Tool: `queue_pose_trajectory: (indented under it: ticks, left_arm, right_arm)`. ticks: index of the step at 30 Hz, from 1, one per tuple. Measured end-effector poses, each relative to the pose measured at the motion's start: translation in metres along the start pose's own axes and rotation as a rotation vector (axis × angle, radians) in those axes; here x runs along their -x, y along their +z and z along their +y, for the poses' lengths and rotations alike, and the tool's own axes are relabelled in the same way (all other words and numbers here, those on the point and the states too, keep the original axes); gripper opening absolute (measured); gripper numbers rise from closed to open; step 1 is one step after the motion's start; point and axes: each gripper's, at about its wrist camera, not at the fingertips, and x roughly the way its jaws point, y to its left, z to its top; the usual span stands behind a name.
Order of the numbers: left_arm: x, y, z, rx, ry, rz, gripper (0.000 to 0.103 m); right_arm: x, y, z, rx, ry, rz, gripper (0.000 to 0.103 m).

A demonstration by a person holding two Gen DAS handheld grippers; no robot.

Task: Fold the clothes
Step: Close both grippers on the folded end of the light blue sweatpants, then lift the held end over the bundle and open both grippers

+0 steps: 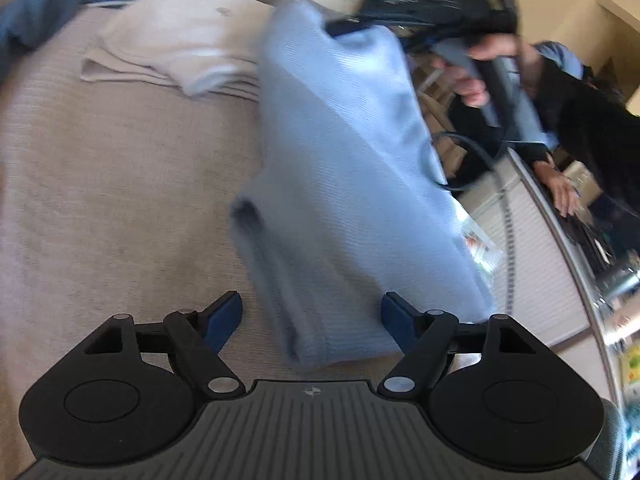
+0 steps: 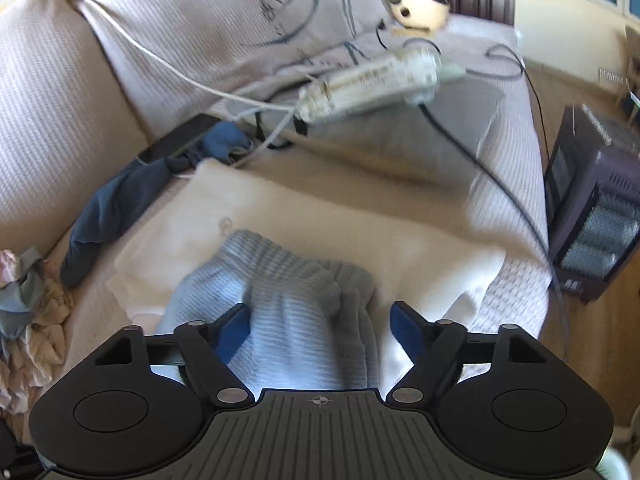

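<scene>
Sweater [image 1: 344,168], pale blue, part-folded on bed [image 1: 100,200], far end draped over folded cream garment [image 2: 320,220]. Left gripper [image 1: 312,320], right gripper [image 2: 320,328]: both wide, straddling knit, pads clear. Final fold, stacking likely left.

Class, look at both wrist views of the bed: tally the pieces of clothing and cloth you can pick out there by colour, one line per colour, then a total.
Light blue: 1, the knit garment running between both grippers
Cream or white: 1, the folded garment
Dark blue: 1, the loose cloth beside it
Mixed pale colours: 1, the crumpled heap, pieces not separable
Total: 4
</scene>
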Motion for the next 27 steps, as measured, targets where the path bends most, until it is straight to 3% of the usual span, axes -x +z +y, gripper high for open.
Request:
queue_pose_trajectory:
  ticks: [3,4,7,9,12,17,21,27]
  left_arm:
    - [-0.006,0.003,-0.005,0.004,-0.033,0.015,0.056]
    - [-0.008,0.003,-0.007,-0.012,-0.029,0.017,0.048]
    - [-0.007,0.006,-0.006,-0.014,-0.045,0.04,0.025]
    - [0.0,0.016,-0.006,0.006,-0.065,0.062,0.022]
    - [0.019,0.031,-0.013,-0.022,-0.081,0.077,0.021]
    - [0.071,0.055,0.003,0.002,-0.082,0.128,0.021]
    - [0.119,0.061,0.032,0.025,-0.111,0.195,0.021]
    - [0.144,0.056,0.049,-0.087,0.014,0.283,0.02]
  right_arm:
    - [-0.009,-0.008,0.0,-0.043,-0.005,-0.003,0.079]
    - [-0.01,-0.01,0.002,-0.05,-0.013,-0.004,0.079]
    - [-0.011,-0.012,0.008,-0.081,-0.021,0.007,0.057]
    - [-0.007,-0.011,0.014,-0.105,-0.031,0.018,0.04]
    - [0.007,-0.005,0.033,-0.085,-0.09,0.021,0.031]
    - [0.057,-0.006,0.065,-0.076,-0.119,0.004,0.028]
    - [0.102,-0.031,0.075,-0.177,-0.099,0.016,0.028]
    - [0.143,-0.103,0.083,-0.355,-0.044,0.025,0.028]
